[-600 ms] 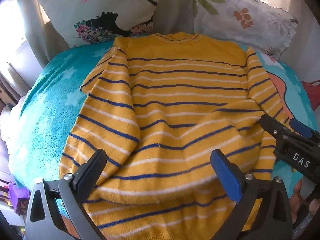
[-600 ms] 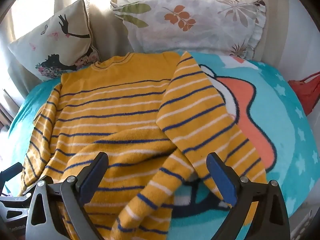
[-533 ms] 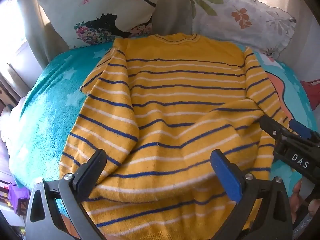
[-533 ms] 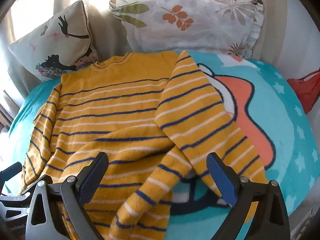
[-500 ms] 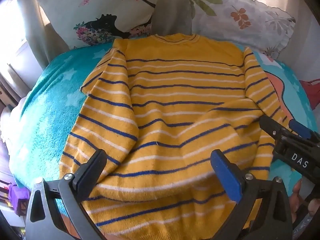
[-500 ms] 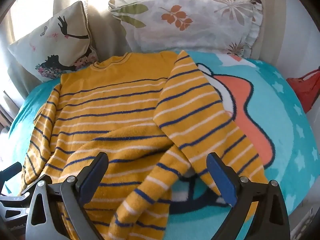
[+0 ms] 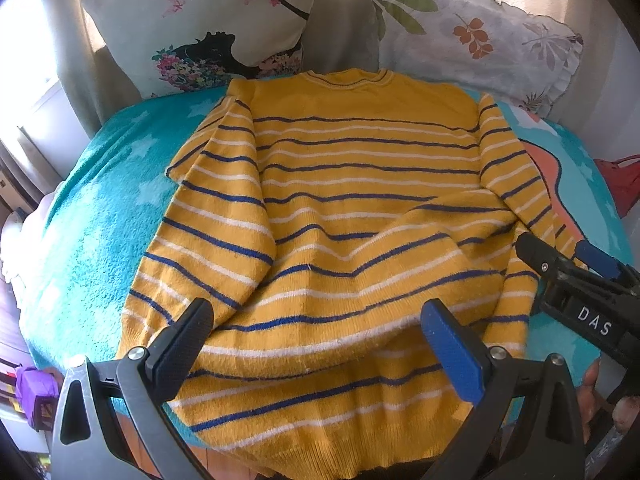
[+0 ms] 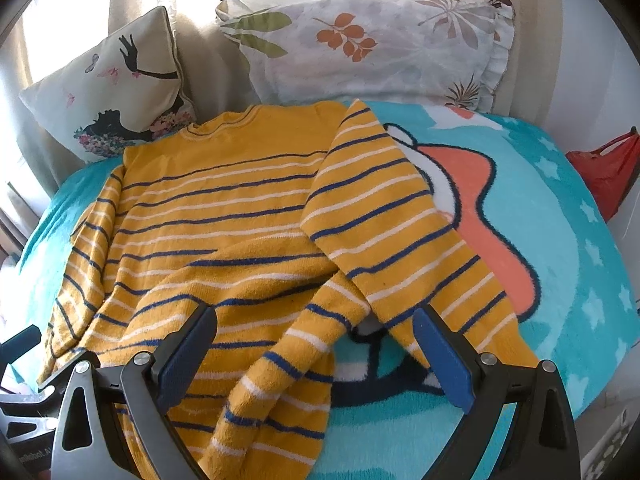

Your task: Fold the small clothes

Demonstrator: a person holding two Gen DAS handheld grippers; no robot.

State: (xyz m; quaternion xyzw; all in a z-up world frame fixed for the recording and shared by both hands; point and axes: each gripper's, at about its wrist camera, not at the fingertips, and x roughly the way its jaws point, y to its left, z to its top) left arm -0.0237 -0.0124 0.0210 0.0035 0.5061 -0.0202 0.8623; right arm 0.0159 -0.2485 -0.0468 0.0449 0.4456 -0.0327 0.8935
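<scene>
Yellow striped sweater [image 7: 360, 208] lies spread on the bed's fuzzy teal blanket [image 7: 92, 216], hem doubled up. Left tool [image 7: 316, 340] and right tool [image 8: 316, 344] both hover wide, empty. That loose sleeve [image 8: 384, 216] could drag crooked, since fleece clings. 2 pillows [image 8: 360, 40] behind, sunny curtain.

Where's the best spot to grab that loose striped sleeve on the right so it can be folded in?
Probably the cuff end of the sleeve, nearest the open right gripper. It lies flat on the blanket, angled outward from the sweater body, so come from above and pinch its outer edge, then carry it inward.
</scene>
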